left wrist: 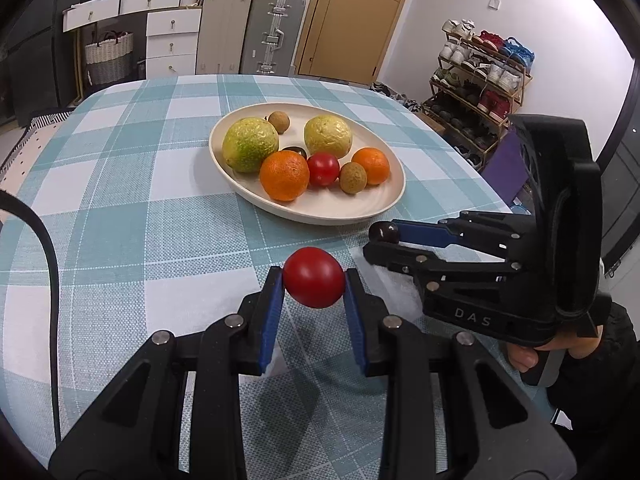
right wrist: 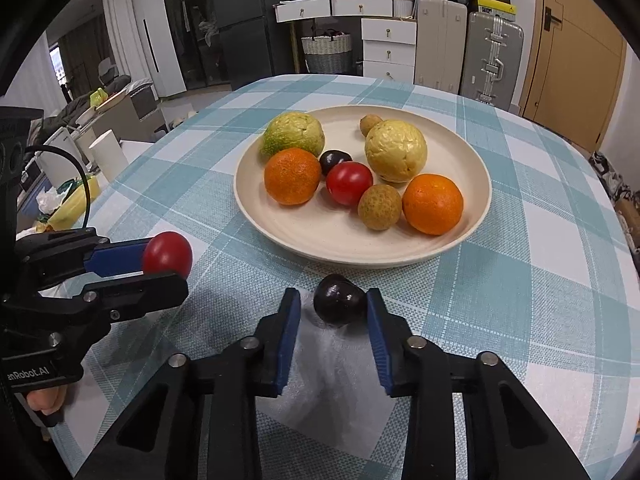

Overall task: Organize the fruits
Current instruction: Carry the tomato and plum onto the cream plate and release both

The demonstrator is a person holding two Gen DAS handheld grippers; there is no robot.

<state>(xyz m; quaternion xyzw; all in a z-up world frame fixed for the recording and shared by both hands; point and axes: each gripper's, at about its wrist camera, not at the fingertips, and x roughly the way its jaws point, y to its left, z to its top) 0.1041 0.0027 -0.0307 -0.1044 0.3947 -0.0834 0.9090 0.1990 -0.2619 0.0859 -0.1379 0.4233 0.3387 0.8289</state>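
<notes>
A cream plate [left wrist: 320,210] [right wrist: 472,152] on the checked tablecloth holds two green-yellow guavas, two oranges, a red tomato, two brown longans and a dark plum. My left gripper [left wrist: 314,284] is shut on a red tomato [left wrist: 314,282], held above the cloth in front of the plate; it also shows in the right wrist view [right wrist: 168,256]. My right gripper [right wrist: 334,306] has a dark plum [right wrist: 340,305] between its fingers, touching the right pad with a gap at the left pad; it sits just before the plate's near rim. In the left wrist view the plum [left wrist: 383,232] is at that gripper's tips [left wrist: 380,240].
The table [left wrist: 120,200] has a teal and white checked cloth. A black cable [left wrist: 48,264] hangs at the left. Behind the table stand white drawers [left wrist: 172,40], suitcases [left wrist: 272,32], a door and a shoe rack [left wrist: 480,76]. Left of the table is a cluttered side surface [right wrist: 72,184].
</notes>
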